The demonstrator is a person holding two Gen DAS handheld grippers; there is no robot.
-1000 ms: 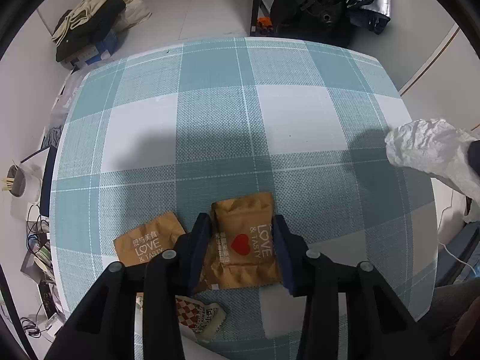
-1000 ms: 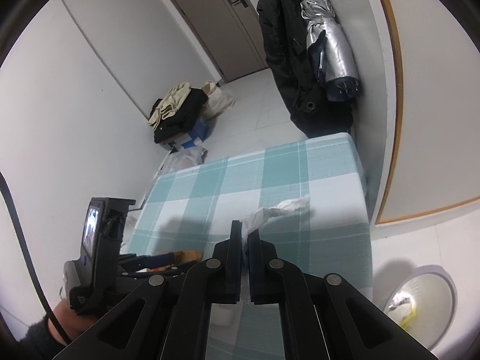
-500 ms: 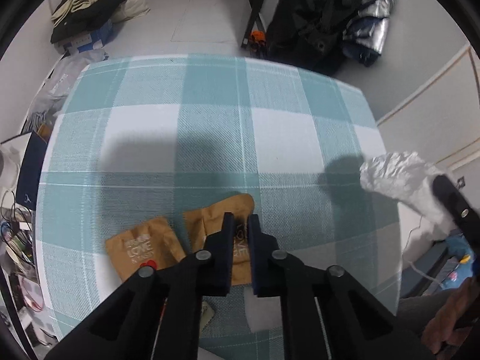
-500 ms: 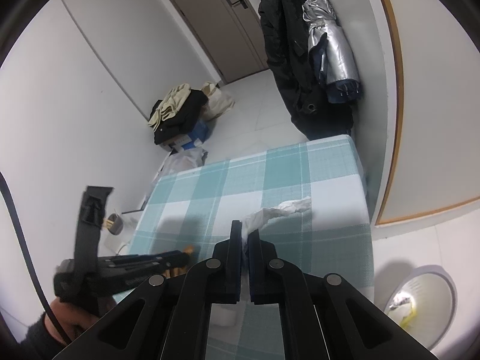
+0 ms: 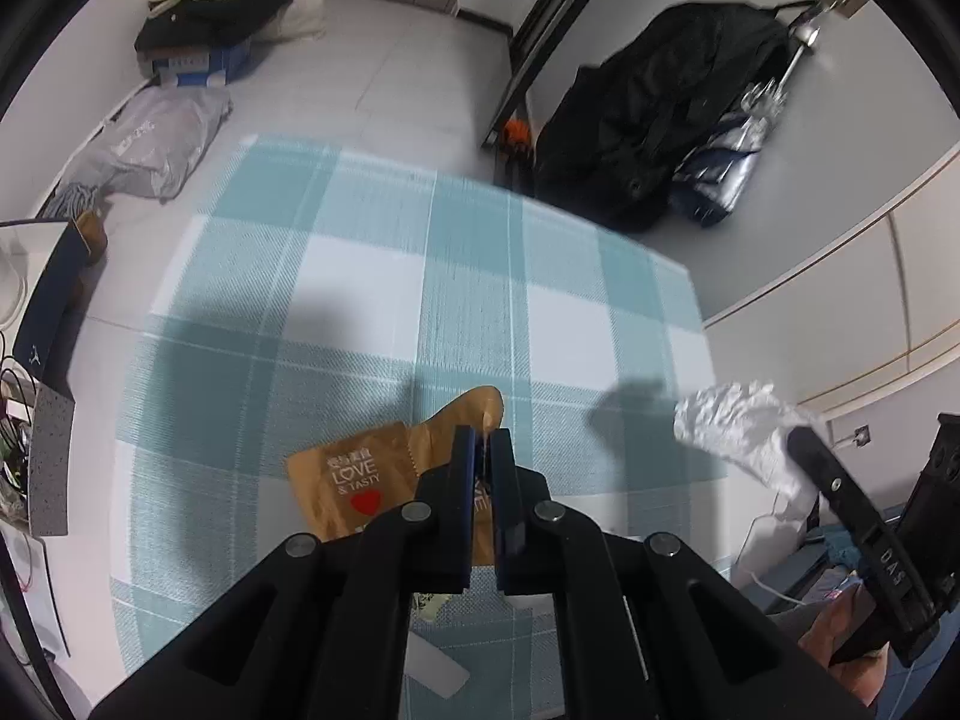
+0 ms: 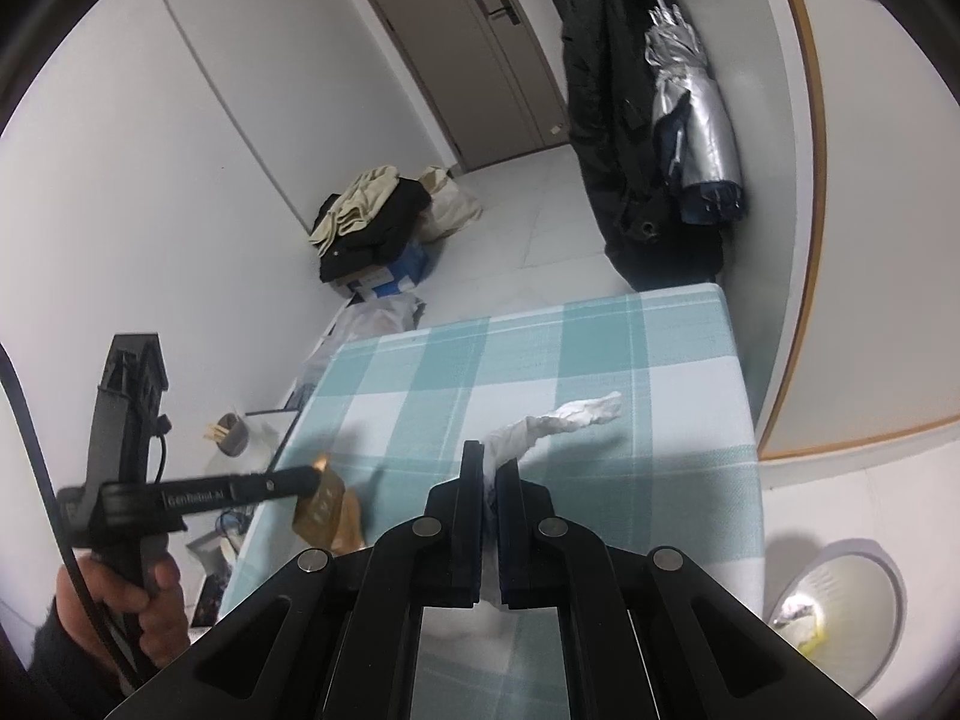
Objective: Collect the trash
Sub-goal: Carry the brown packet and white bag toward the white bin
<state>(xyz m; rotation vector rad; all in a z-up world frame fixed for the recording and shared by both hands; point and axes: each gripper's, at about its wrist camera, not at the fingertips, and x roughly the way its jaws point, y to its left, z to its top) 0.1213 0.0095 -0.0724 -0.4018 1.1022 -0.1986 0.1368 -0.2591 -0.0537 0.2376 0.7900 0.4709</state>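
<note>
My left gripper (image 5: 482,441) is shut on a brown snack wrapper (image 5: 465,420) and holds it lifted above the checked table (image 5: 372,276). From the right wrist view that wrapper (image 6: 327,510) hangs from the left gripper (image 6: 315,474). A second brown "LOVE & TASTY" wrapper (image 5: 354,480) lies on the cloth just left of my left fingers. My right gripper (image 6: 491,468) is shut on a crumpled white tissue (image 6: 558,417) held over the table; the tissue also shows in the left wrist view (image 5: 738,426).
A grey trash bin (image 6: 840,600) with litter inside stands on the floor right of the table. Dark coats and an umbrella (image 6: 660,120) hang on the far wall. Clothes on a box (image 6: 372,228) and a plastic bag (image 5: 156,138) lie on the floor.
My left gripper closed on the brown wrapper and lifted it off the table. My right gripper stayed shut on the tissue and barely moved.
</note>
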